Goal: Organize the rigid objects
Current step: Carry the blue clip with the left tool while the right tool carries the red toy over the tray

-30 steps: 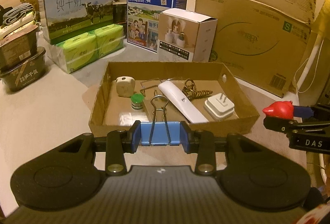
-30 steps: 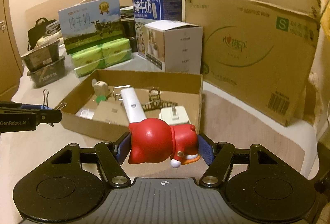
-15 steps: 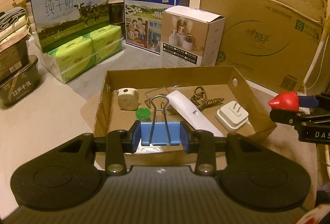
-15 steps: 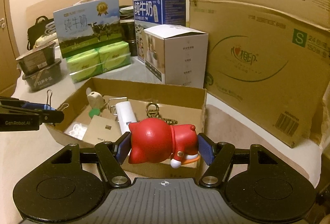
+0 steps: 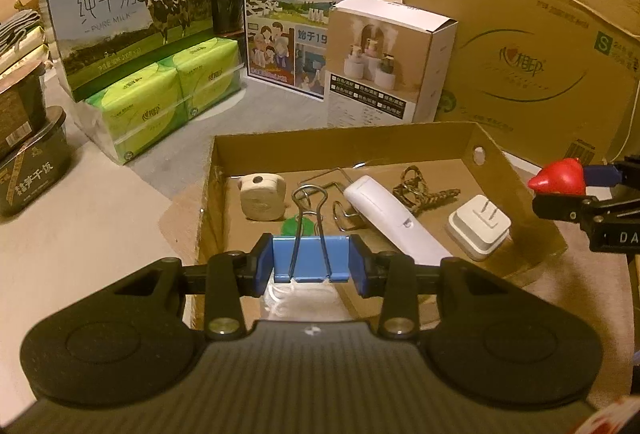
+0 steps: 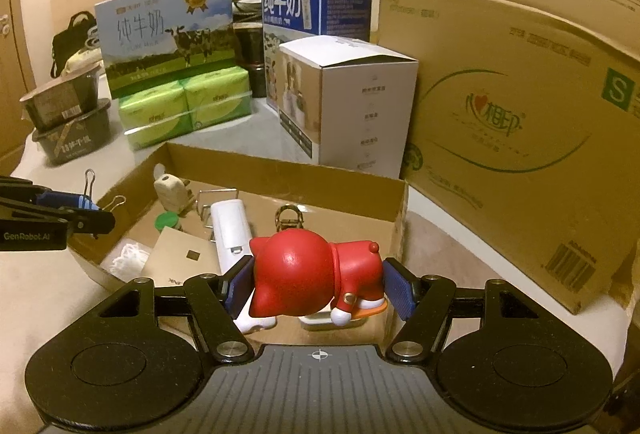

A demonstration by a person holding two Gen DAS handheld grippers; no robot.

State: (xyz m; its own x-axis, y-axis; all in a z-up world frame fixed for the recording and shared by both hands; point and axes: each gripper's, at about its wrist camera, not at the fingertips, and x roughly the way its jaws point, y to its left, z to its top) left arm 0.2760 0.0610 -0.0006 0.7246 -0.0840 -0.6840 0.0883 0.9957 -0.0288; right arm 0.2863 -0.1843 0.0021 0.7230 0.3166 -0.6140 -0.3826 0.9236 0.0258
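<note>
My left gripper [image 5: 311, 260] is shut on a blue binder clip [image 5: 311, 262] and holds it over the near left edge of a shallow cardboard tray [image 5: 344, 140]. My right gripper [image 6: 318, 288] is shut on a red cat figurine [image 6: 308, 274] above the tray's near right part [image 6: 396, 218]. The tray holds a white remote [image 5: 394, 220], a white plug adapter [image 5: 478, 232], a beige tape measure [image 5: 262, 196], a green cap [image 5: 296, 224], a metal wire piece [image 5: 340, 210] and a braided keychain [image 5: 420, 190]. The right gripper also shows in the left wrist view [image 5: 576, 190].
Behind the tray stand two milk cartons [image 5: 128, 10] [image 5: 304, 2], green tissue packs [image 5: 168, 94], a white humidifier box [image 5: 384, 62] and a large cardboard box [image 5: 520, 42]. Black food bowls [image 5: 28, 162] sit at far left. A brown card [image 6: 180, 258] and white cord [image 6: 128, 260] lie in the tray.
Both grippers have moved forward and over the tray, each still holding its object. The tray's contents have not moved.
</note>
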